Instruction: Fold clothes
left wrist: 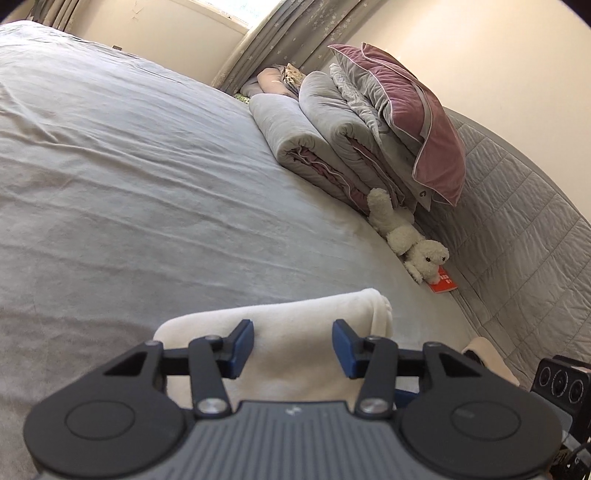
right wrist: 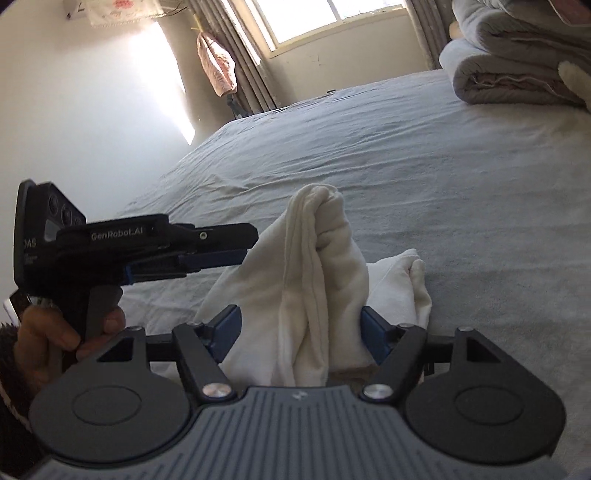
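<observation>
A cream-white garment (right wrist: 325,280) lies bunched on the grey bed sheet (left wrist: 147,184), near the bed's close edge. In the right wrist view part of it stands up in a folded, twisted peak between the blue fingers (right wrist: 373,332) of the right tool (right wrist: 301,334). The cloth fills the gap and seems to meet both pads, so this tool looks clenched on the garment, though the contact at the left pad is hard to judge.

The left tool (left wrist: 293,347) hovers over a smooth, rolled part of the same garment (left wrist: 295,332). Its jaws stand apart and the cloth lies beneath them, not squeezed: it is released. From the right wrist view the left tool (right wrist: 243,247) comes in from the left, its tips just beside the garment's raised fold, and a person's hand (right wrist: 55,332) grips its handle.

Farther along the bed, by the quilted headboard (left wrist: 517,221), folded grey quilts (left wrist: 314,140) are stacked beneath a mauve pillow (left wrist: 424,122). A white plush toy (left wrist: 402,232) lies just beside them, touching a small red booklet (left wrist: 443,284). Curtains (left wrist: 280,33) hang beside a bright window (right wrist: 332,18)
</observation>
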A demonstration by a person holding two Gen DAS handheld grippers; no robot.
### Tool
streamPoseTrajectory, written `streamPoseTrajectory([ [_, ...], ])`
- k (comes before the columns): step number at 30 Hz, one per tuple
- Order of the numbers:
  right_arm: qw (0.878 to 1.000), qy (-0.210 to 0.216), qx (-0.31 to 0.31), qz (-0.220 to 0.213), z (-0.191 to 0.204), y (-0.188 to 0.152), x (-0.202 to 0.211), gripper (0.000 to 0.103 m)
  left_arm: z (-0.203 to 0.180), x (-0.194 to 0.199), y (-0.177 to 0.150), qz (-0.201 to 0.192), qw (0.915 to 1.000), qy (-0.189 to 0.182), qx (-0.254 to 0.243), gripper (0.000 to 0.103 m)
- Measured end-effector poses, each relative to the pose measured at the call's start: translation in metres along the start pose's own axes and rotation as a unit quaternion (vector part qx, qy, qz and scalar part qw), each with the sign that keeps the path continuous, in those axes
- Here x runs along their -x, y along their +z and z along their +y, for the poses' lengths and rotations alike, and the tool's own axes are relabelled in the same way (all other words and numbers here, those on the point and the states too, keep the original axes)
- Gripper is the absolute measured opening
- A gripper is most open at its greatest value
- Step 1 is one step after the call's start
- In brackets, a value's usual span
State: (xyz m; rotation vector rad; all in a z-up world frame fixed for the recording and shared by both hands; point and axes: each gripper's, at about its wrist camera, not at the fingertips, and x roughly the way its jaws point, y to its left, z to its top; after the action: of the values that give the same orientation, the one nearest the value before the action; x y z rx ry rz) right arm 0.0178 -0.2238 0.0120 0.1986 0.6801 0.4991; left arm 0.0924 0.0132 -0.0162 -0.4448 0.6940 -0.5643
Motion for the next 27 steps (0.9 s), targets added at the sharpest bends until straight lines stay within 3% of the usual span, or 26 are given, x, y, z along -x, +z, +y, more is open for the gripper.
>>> streamPoseTrajectory([
  [1, 1.0, -0.007, 0.016, 0.0, 0.002, -0.002, -0.001, 0.046, -0.001, 0.0, 0.0, -0.002, 1.0, 0.001, -0.005, 0.048],
  [4, 0.997, 0.02, -0.078, -0.016, -0.024, 0.0, 0.005, 0.021, -0.004, 0.003, 0.003, -0.015, 0.9997, -0.012, -0.014, 0.048],
  [10, 0.953, 0.086, -0.288, -0.038, -0.075, 0.0, 0.016, 0.017, -0.015, -0.003, 0.003, -0.027, 0.9975, -0.058, -0.03, 0.048],
  [19, 0.843, 0.12, -0.525, -0.005, -0.133, -0.053, 0.016, 0.015, -0.033, -0.035, -0.022, -0.009, 0.9916, -0.089, -0.093, 0.05],
  [22, 0.83, 0.121, -0.544, 0.003, -0.141, -0.063, 0.021, 0.015, -0.037, -0.043, -0.03, 0.002, 0.9886, -0.086, -0.124, 0.051],
  [24, 0.841, 0.113, -0.529, -0.001, -0.144, -0.061, 0.025, 0.016, -0.039, -0.047, -0.036, 0.005, 0.9863, -0.084, -0.142, 0.052],
  [27, 0.906, 0.069, -0.418, -0.027, -0.124, -0.034, 0.047, 0.026, -0.039, -0.049, -0.041, -0.002, 0.9845, -0.081, -0.156, 0.054],
])
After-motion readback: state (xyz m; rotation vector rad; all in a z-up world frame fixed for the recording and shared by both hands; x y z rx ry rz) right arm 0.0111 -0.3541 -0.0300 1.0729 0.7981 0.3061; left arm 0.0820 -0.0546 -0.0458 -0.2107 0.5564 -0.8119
